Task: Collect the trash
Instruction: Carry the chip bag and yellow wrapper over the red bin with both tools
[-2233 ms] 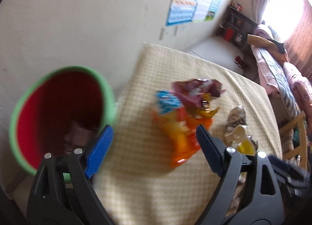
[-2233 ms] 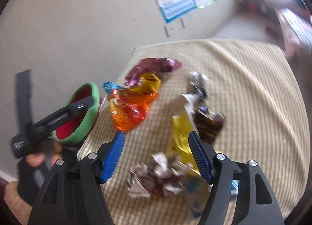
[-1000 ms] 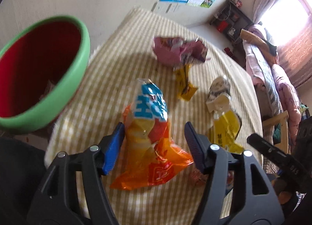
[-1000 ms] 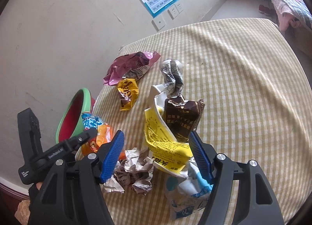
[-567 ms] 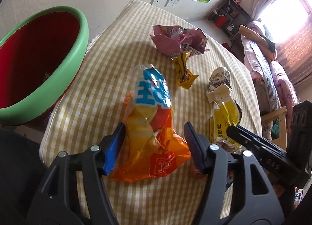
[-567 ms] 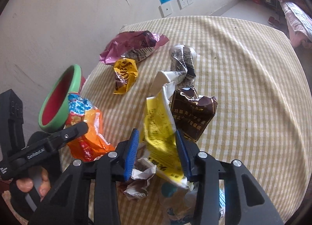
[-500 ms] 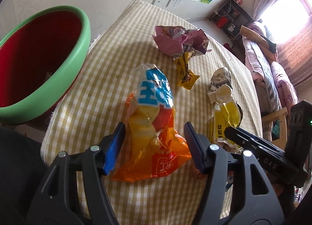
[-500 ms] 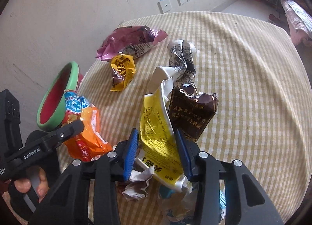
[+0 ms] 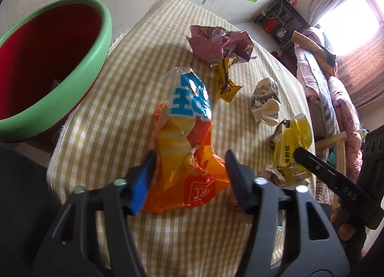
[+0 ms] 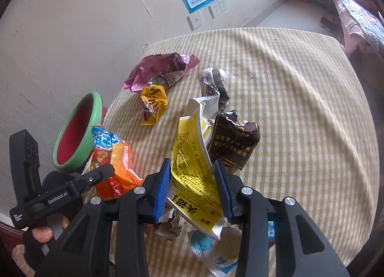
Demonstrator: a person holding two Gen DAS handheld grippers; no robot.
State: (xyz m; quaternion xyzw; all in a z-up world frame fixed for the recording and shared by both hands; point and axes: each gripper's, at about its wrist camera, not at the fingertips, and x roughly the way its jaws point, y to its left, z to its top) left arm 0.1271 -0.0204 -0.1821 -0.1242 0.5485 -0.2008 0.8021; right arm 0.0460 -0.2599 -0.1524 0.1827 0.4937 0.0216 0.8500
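An orange and blue snack bag [image 9: 186, 142] lies on the checked tablecloth [image 9: 120, 99]; my left gripper [image 9: 189, 181] is open with its jaws on either side of the bag's near end. The bag also shows in the right wrist view [image 10: 115, 161]. My right gripper [image 10: 193, 187] has its jaws close around a yellow wrapper [image 10: 192, 164], seemingly touching it. A green-rimmed red bin [image 9: 45, 65] stands beside the table's left edge, also seen in the right wrist view [image 10: 76, 130].
On the cloth lie a pink wrapper [image 10: 158, 68], a small yellow wrapper [image 10: 153, 104], a brown packet [image 10: 234, 142], crumpled newsprint paper [image 10: 213, 82], a blue and white wrapper [image 10: 216, 245] and crumpled paper [image 9: 271, 173]. A bed [image 9: 336, 89] lies beyond.
My left gripper moved from the bin to the orange bag and lowered around it. My right gripper narrowed its jaws around the yellow wrapper and moved slightly forward.
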